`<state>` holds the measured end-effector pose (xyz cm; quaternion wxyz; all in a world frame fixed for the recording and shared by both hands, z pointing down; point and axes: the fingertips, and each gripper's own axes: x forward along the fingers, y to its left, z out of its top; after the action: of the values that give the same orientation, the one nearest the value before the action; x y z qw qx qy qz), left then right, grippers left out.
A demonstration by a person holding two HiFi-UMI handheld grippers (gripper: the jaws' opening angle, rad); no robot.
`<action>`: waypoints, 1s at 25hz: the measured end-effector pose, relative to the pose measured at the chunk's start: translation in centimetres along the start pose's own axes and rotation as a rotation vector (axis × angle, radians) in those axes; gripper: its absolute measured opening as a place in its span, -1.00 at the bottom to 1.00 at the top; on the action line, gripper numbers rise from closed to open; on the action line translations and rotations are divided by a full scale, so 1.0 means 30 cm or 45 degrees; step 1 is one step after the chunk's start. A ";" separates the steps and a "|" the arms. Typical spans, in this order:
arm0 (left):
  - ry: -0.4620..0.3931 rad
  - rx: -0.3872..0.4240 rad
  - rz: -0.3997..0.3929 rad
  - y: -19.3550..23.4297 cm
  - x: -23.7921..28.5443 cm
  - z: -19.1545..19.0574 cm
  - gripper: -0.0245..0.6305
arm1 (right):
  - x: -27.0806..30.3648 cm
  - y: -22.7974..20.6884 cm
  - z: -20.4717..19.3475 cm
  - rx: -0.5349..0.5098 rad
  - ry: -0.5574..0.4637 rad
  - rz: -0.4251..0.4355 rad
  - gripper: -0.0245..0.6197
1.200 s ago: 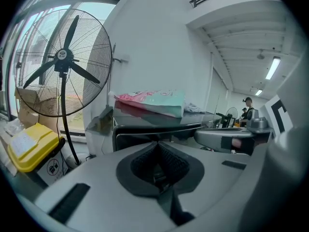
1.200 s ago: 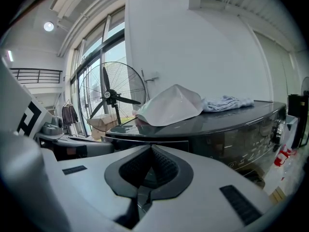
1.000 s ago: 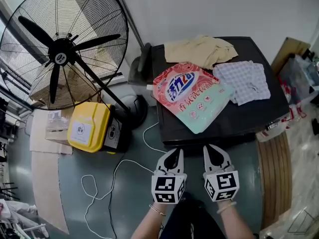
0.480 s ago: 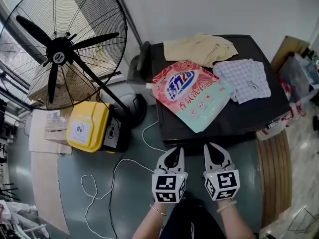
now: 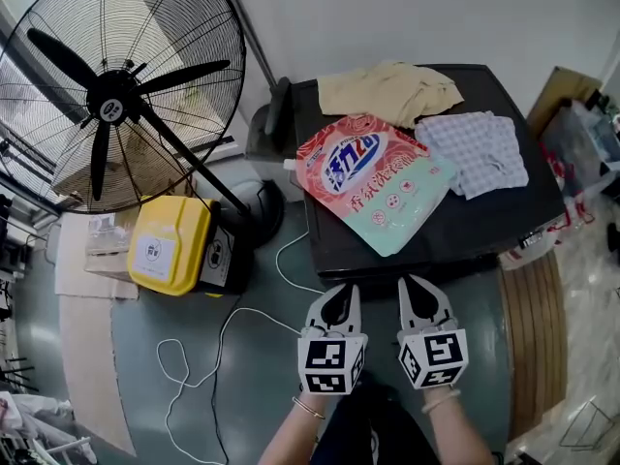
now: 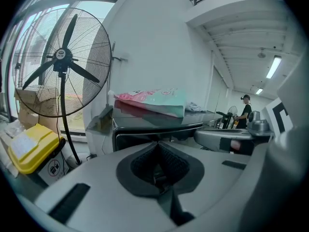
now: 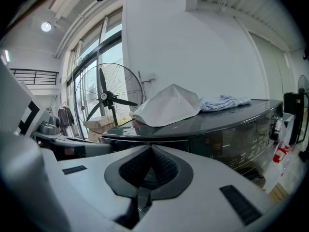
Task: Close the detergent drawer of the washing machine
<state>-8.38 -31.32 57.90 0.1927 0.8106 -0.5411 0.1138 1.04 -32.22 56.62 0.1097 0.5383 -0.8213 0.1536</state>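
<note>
Black washing machine (image 5: 513,223) broadside, front toward left claw (image 5: 339,298), right claw (image 5: 415,291)

A white wall (image 5: 407,17) rises behind a big standing fan (image 5: 116,95) on grey floor (image 5: 252,386).

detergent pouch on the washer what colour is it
The detergent pouch is pink-red and mint green with a blue logo; clearest in the head view.
</note>
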 end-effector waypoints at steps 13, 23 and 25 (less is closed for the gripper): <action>0.012 -0.012 -0.001 0.022 0.034 0.013 -0.88 | 0.036 -0.009 0.012 0.038 -0.011 0.001 -0.85; 0.013 -0.012 0.001 0.022 0.035 0.012 -0.88 | 0.035 -0.008 0.012 0.059 -0.012 0.017 -0.85; 0.016 -0.014 0.002 0.022 0.035 0.012 -0.88 | 0.036 -0.008 0.013 0.073 -0.013 0.025 -0.84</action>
<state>-8.58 -32.58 58.11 0.2006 0.8085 -0.5410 0.1160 0.83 -33.36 56.67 0.0885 0.5338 -0.8225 0.1755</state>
